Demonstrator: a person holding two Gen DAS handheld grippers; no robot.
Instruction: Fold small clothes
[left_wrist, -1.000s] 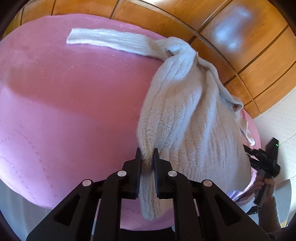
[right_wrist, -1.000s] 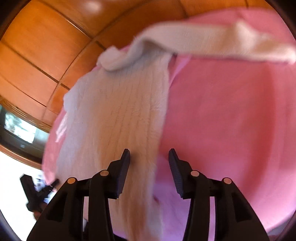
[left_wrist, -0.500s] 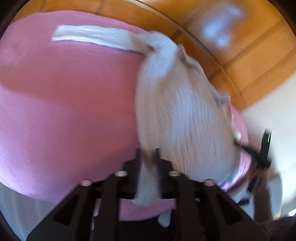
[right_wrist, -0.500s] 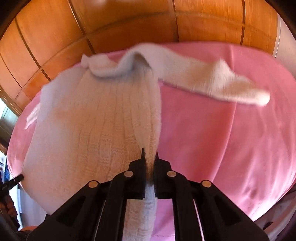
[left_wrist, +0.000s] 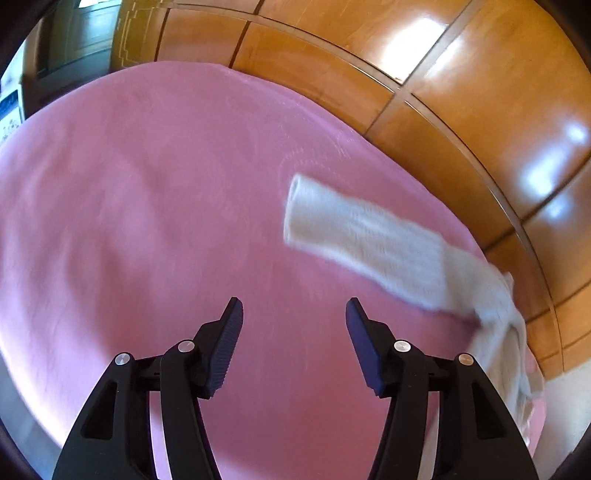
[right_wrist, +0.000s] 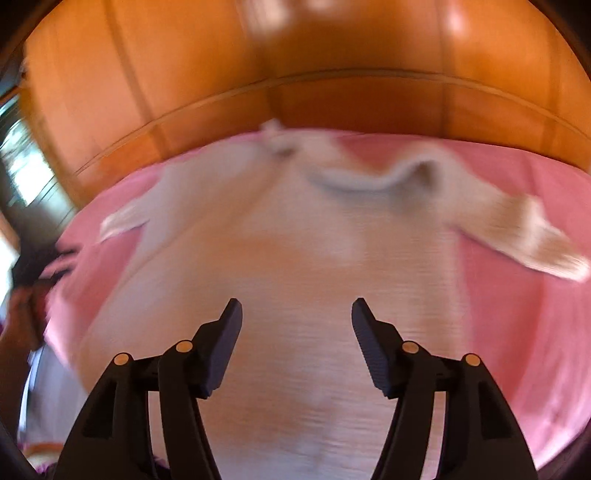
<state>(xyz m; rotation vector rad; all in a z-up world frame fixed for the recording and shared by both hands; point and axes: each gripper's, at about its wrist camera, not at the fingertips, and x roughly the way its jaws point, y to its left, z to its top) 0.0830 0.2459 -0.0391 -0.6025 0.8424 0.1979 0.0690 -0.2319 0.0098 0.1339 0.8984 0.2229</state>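
A small white knitted sweater (right_wrist: 295, 280) lies spread flat on the pink cloth (right_wrist: 517, 332), body toward me, a sleeve out to each side; the right wrist view is blurred. My right gripper (right_wrist: 296, 314) is open and empty just above the sweater's lower body. In the left wrist view one sleeve (left_wrist: 369, 240) stretches across the pink cloth (left_wrist: 147, 221), and the rest of the sweater runs off to the right. My left gripper (left_wrist: 294, 314) is open and empty over bare pink cloth, left of that sleeve.
Glossy wooden panels (left_wrist: 461, 92) rise right behind the pink surface and also show in the right wrist view (right_wrist: 332, 74). The other hand with its gripper (right_wrist: 33, 280) shows blurred at the left edge. The cloth's front edge falls away at lower left (left_wrist: 22, 413).
Both grippers were shut on the sweater's edge half a second ago and are now open. The sweater has gone from bunched to spread flat. The left gripper has swung left over bare cloth.
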